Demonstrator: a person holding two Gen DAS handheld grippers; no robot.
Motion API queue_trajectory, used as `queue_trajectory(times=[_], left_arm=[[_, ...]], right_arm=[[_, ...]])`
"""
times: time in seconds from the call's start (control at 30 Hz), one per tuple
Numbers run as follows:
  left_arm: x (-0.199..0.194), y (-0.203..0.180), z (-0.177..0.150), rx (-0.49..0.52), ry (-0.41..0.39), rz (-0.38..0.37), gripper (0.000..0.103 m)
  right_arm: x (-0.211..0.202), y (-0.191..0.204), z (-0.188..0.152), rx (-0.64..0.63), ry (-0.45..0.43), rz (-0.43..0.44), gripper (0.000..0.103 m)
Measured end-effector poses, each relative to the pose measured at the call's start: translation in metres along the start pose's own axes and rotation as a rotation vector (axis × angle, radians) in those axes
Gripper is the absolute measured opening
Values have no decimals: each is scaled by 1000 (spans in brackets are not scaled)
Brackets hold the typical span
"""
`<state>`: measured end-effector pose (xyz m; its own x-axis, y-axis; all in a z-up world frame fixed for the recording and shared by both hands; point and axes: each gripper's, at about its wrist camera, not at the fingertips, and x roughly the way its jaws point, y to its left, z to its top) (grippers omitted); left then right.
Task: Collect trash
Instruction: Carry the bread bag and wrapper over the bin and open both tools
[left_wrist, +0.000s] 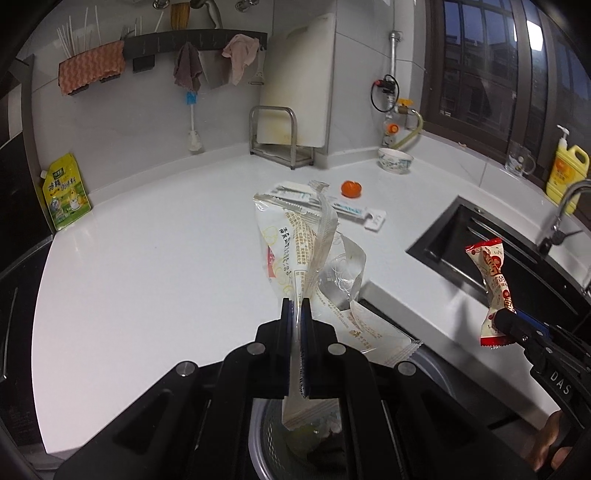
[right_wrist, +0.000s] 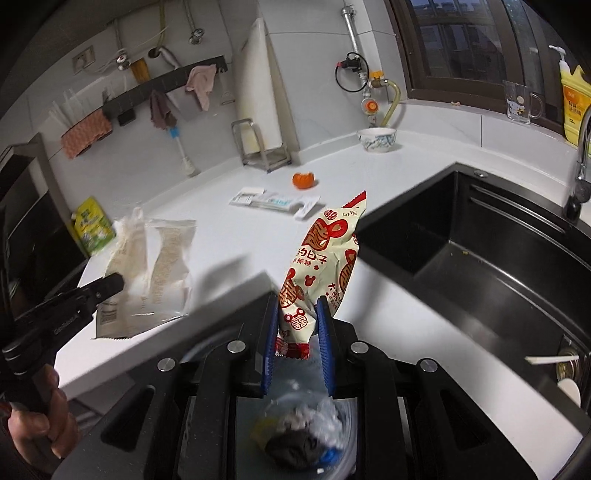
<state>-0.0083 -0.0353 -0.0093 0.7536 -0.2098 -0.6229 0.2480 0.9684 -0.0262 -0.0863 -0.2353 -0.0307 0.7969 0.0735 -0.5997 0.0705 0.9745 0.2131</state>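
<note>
White kitchen surface (left_wrist: 147, 258) wrapping a corner, bordered by a black sink (right_wrist: 498, 266) and a tiled wall with a hanging rail of cloths. Left claw (left_wrist: 295, 314): fingers pressed together on a torn white-and-clear wrapper (left_wrist: 295, 251), held upright above the surface edge, over an open bin (left_wrist: 306, 435) seen below. Right claw (right_wrist: 297, 314): blue-padded fingers clamped on the lower end of a red-and-cream candy wrapper (right_wrist: 325, 254), which stands up in the air near the sink corner, above the bin (right_wrist: 306, 435) holding crumpled waste. Remaining on the surface: flat white packaging (right_wrist: 273, 201) and, just behind it, an orange peel (right_wrist: 303, 180). Farther back: a bowl (right_wrist: 376, 138), a cutting-board rack (left_wrist: 280, 136).
</note>
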Motion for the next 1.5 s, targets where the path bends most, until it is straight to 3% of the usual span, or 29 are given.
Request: queue_trajectory(times=[0.4,0.63,1.23,1.37,1.5], left_arm=[[-20,-12,-44,34,27,-37,5],[-13,-18,-68,41,71,-35,5],[15,-22,-94,78,164,5,7],[20,-20,-96,73,177,5,11],[19,-19,-96,68,171,-2,21]], right_arm=[[-20,19,-54,-45,53,21,20],[-5,20,-72,-51,110,57,20],[34,15,-105,-8,248,126,21],[39,11,-105,14,259,140,21],[40,8,-102,23,251,143,24]])
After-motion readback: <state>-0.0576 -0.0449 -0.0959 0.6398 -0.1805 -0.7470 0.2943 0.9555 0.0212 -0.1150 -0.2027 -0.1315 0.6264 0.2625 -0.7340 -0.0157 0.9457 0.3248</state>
